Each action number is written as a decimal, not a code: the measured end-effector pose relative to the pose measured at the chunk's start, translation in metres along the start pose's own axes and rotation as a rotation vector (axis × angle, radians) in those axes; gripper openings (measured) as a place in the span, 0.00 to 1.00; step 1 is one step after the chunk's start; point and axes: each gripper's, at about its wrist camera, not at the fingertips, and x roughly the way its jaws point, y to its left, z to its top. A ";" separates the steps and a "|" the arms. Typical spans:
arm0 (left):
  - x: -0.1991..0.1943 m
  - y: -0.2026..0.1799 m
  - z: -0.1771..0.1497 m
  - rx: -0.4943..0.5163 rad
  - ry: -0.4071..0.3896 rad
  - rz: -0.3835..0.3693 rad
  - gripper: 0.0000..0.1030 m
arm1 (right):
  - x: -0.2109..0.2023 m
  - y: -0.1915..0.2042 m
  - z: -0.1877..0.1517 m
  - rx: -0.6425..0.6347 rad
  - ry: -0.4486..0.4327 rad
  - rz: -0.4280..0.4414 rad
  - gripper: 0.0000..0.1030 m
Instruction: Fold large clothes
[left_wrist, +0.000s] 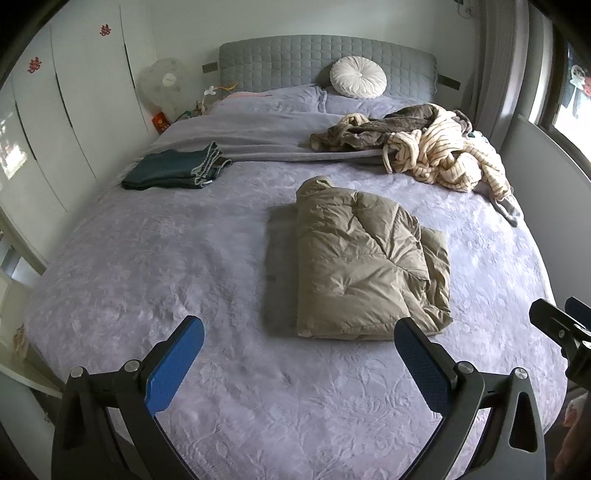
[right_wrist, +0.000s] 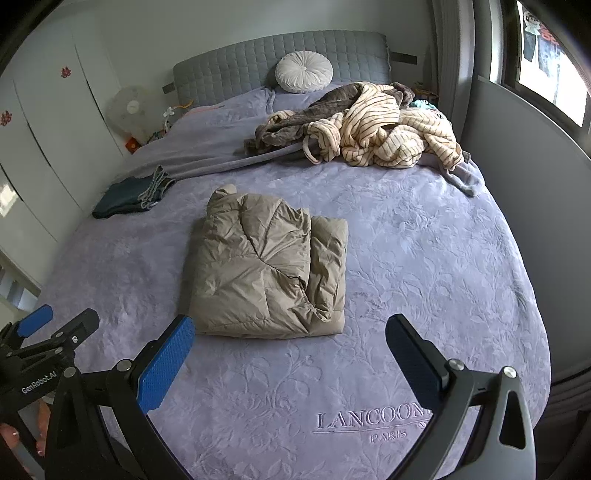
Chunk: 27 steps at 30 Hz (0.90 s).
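A beige puffer jacket (left_wrist: 364, 262) (right_wrist: 269, 269) lies folded into a thick rectangle in the middle of the lilac bedspread (left_wrist: 147, 258) (right_wrist: 424, 258). My left gripper (left_wrist: 299, 341) hangs open just in front of the jacket's near edge, nothing between its blue pads. My right gripper (right_wrist: 290, 336) is also wide open and empty, close to the jacket's near edge without touching it. Each gripper shows at the side of the other's view: the right gripper (left_wrist: 561, 332) at the right edge, the left gripper (right_wrist: 55, 328) at the left edge.
A heap of unfolded clothes, a striped cream robe (left_wrist: 443, 155) (right_wrist: 388, 133) and a brown garment, lies at the far right of the bed. Folded dark jeans (left_wrist: 177, 170) (right_wrist: 129, 195) rest at the far left. A round white cushion (left_wrist: 358, 77) leans on the grey headboard. White wardrobes (left_wrist: 55, 122) stand left.
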 end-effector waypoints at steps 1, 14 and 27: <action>0.000 0.000 0.000 -0.001 0.001 0.000 1.00 | 0.000 0.001 0.000 0.001 0.000 0.000 1.00; -0.001 0.001 0.000 -0.001 -0.001 0.002 1.00 | -0.002 0.004 -0.002 0.005 -0.002 -0.003 1.00; -0.001 0.002 -0.001 0.000 -0.001 0.003 1.00 | -0.002 0.004 -0.003 0.008 -0.004 -0.004 1.00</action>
